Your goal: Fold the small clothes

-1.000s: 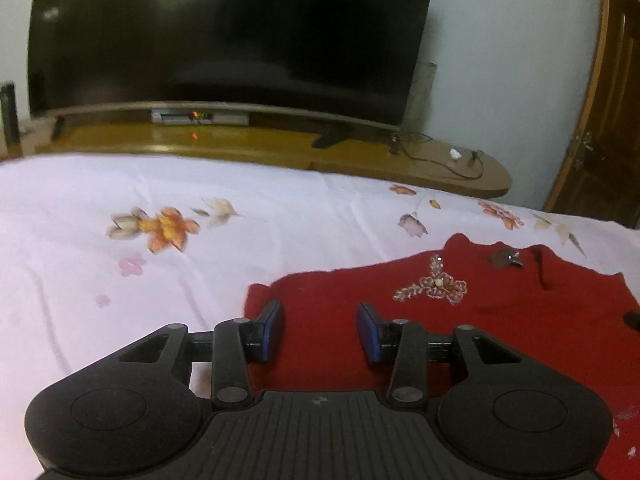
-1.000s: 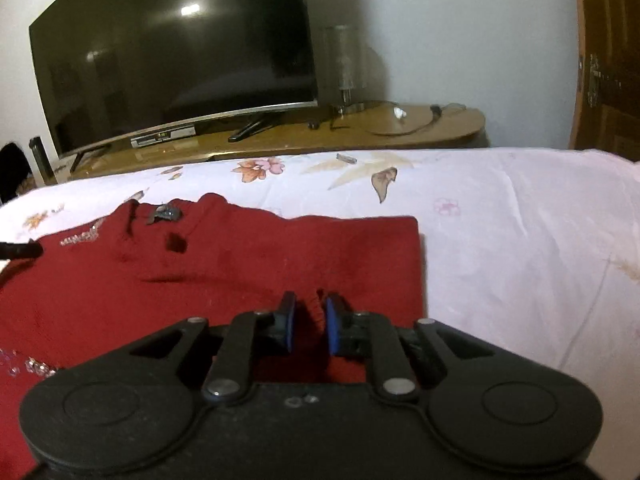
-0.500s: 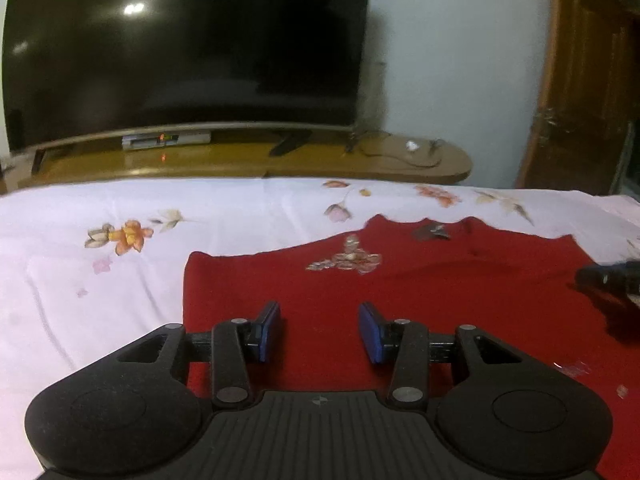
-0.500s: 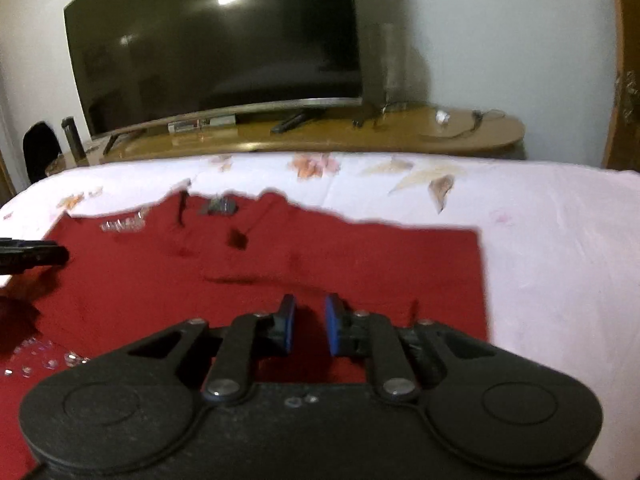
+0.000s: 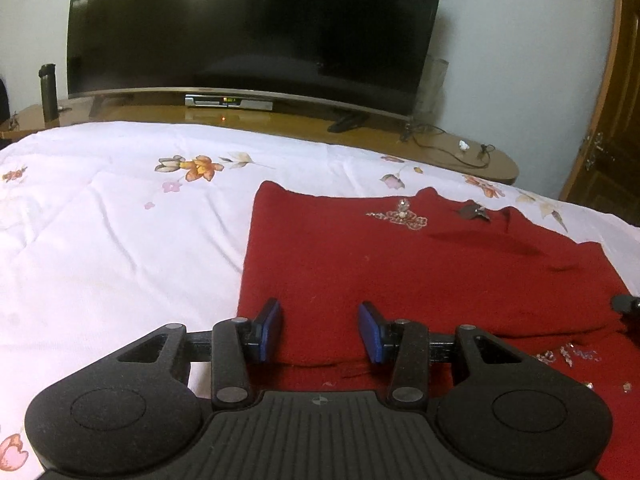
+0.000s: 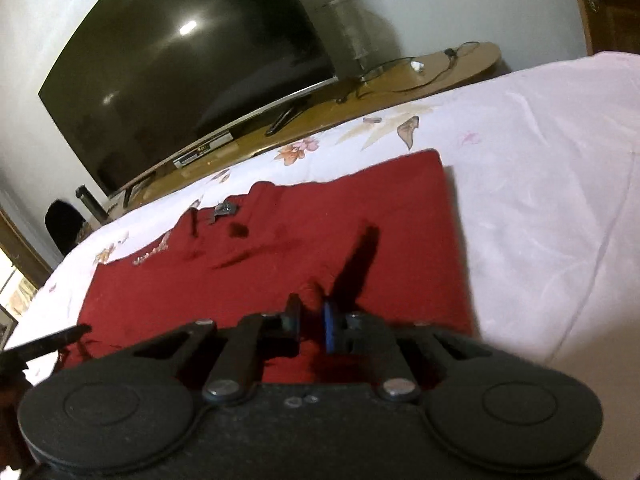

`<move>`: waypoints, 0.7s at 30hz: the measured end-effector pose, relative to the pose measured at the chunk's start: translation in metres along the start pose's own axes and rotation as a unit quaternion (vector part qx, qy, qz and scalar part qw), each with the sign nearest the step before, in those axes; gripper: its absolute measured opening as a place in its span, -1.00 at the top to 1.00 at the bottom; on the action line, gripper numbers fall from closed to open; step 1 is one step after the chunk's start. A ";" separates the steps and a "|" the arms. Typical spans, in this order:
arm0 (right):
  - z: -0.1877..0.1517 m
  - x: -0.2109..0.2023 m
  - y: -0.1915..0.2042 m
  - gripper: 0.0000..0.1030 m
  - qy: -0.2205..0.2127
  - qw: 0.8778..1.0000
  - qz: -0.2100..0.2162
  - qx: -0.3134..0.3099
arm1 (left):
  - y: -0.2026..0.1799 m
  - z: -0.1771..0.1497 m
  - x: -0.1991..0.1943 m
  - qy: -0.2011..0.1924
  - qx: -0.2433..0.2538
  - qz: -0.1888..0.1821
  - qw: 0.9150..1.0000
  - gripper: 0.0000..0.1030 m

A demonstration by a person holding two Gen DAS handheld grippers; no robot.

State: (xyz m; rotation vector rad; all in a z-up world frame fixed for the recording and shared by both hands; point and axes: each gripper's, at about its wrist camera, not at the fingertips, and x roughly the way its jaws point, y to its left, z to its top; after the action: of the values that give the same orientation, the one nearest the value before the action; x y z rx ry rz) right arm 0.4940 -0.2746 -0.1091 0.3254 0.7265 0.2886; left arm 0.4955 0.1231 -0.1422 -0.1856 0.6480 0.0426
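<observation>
A small red knitted garment (image 5: 400, 264) with beaded trim lies folded on the floral white bedsheet (image 5: 120, 240). My left gripper (image 5: 320, 330) is open and empty, its blue pads straddling the near folded edge at the garment's left side. My right gripper (image 6: 311, 320) is shut on a pinch of the red garment (image 6: 280, 256) near its right front edge, the fabric bunched between the pads. The left gripper's fingertip (image 6: 60, 338) shows at the left edge of the right wrist view.
A large dark TV (image 5: 256, 28) stands on a low wooden cabinet (image 5: 460, 152) beyond the bed, with a set-top box (image 5: 228, 102) and cables. A dark bottle (image 5: 49, 92) stands at the cabinet's left end. A wooden door (image 5: 612, 120) is at the right.
Both grippers have shifted and the right wrist has tilted. The right gripper stays shut on the fabric; the left stays open and has moved nearer the garment's left edge.
</observation>
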 end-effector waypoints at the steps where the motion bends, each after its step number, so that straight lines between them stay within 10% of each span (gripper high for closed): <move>1: 0.000 -0.005 0.001 0.80 -0.007 1.000 0.005 0.000 | 0.002 -0.002 -0.001 0.000 0.000 0.000 1.000 0.16; 6: -0.008 -0.005 -0.006 0.80 0.001 1.000 -0.007 -0.014 | 0.001 0.000 -0.007 -0.009 -0.012 -0.001 1.000 0.16; 9: -0.001 -0.015 -0.002 0.45 -0.019 1.000 -0.009 -0.022 | 0.003 -0.003 -0.028 -0.031 -0.033 0.000 0.999 0.16; 21: -0.003 -0.013 -0.009 0.59 0.013 0.999 0.013 -0.034 | -0.036 -0.017 -0.016 0.014 -0.026 0.025 0.999 0.16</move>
State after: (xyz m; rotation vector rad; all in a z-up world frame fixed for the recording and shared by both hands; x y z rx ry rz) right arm 0.4843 -0.2870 -0.1074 0.2673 0.7367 0.3417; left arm 0.4761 0.0847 -0.1406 -0.2203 0.6793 0.1047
